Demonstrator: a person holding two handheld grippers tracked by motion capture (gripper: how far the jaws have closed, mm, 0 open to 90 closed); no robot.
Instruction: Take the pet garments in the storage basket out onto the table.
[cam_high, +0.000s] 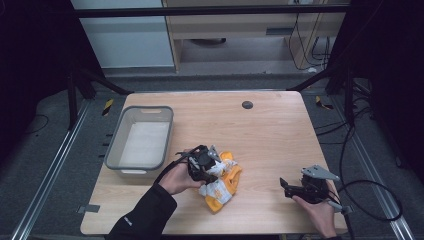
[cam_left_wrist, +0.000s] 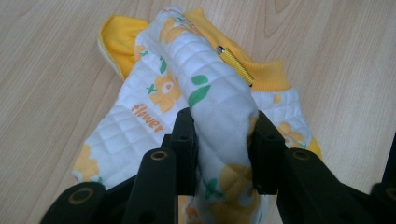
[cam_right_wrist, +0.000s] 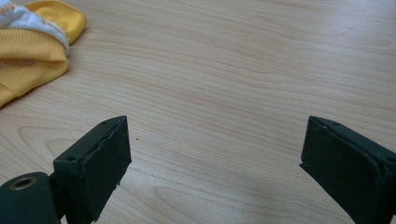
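Wooden table (cam_high: 270, 145): light grain, a small dark round disc (cam_high: 247, 104) at 12 o'clock.

Grey plastic bin (cam_high: 114, 145): at 9 o'clock, rectangular.

Quilted garment (cam_high: 222, 181): white with yellow flowers, green leaves, the word "Flower", yellow ribbed trim and a yellow zipper (cam_left_wrist: 235, 64); crumpled at 6 o'clock, just right of the bin.

Left gripper (cam_left_wrist: 219, 149): jaws clenched on a raised fold of the garment.

Right gripper (cam_right_wrist: 215, 172): at 4 o'clock, jaws spread wide over bare wood, well apart from the garment.
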